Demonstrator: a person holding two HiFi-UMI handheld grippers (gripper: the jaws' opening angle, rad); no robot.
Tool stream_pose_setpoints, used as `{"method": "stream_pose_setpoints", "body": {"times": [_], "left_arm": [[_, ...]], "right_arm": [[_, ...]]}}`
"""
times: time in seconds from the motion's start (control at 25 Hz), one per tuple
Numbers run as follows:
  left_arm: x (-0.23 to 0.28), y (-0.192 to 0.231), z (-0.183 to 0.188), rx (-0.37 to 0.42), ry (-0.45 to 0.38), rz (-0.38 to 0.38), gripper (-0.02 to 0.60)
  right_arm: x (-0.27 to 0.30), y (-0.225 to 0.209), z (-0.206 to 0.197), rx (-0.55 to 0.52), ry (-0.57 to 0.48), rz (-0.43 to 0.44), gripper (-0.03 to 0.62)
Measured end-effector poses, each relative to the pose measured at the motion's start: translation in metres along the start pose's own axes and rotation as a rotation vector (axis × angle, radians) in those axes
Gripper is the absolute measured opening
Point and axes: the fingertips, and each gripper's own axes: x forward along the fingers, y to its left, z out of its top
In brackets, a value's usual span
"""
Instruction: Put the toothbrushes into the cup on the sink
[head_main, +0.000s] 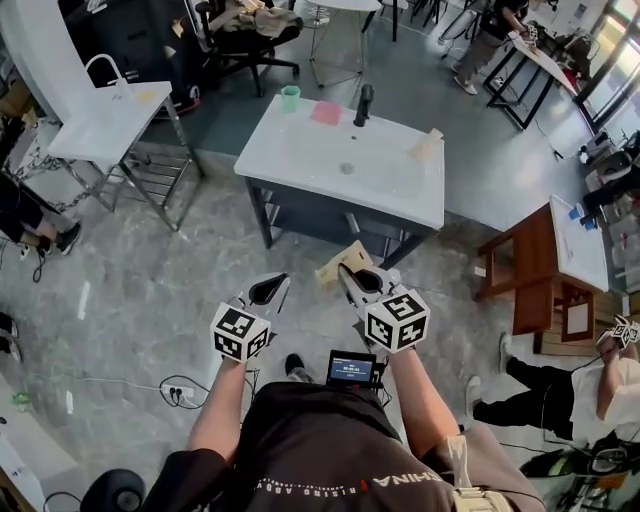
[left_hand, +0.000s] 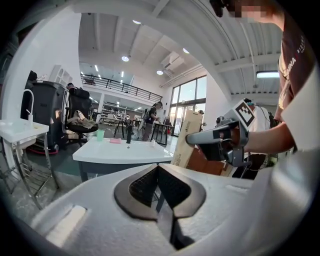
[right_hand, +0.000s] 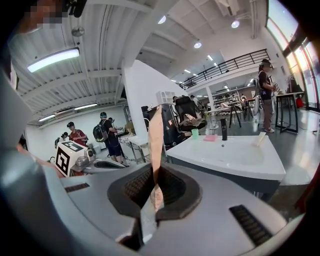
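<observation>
The right hand-held gripper (right_hand: 154, 192) clenches a pale toothbrush (right_hand: 156, 145) that stands upright between its jaws, while the left hand-held gripper (left_hand: 158, 172) beside it is closed on nothing. Well ahead of both, the green cup (head_main: 290, 98) sits on the sink (head_main: 300, 150), and another toothbrush (head_main: 427, 144) lies ahead to the right.

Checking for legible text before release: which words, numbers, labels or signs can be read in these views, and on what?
"HINA", start hidden: person's dark brown shirt.
"RISING ABO", faint: same shirt.
Digits on the small black screen: too small to read.
Print on the tan cardboard box: blurred.
</observation>
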Motion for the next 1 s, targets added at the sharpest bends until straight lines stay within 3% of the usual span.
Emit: {"method": "stream_pose_setpoints", "body": {"times": [0.4, 0.64, 1.0], "left_arm": [[0.024, 0.041, -0.003, -0.031, 0.030, -0.029, 0.011], [0.048, 0.075, 0.003, -0.039, 0.038, 0.004, 0.011], [0.122, 0.136, 0.045, -0.006, 0.041, 0.041, 0.011]], "right_arm": [[0.041, -0.025, 0.007, 0.042, 0.026, -0.035, 0.021], [0.081, -0.050, 0.022, 0.046, 0.025, -0.002, 0.021], [0.144, -0.119, 0.067, 0.044, 0.002, 0.039, 0.021]]}}
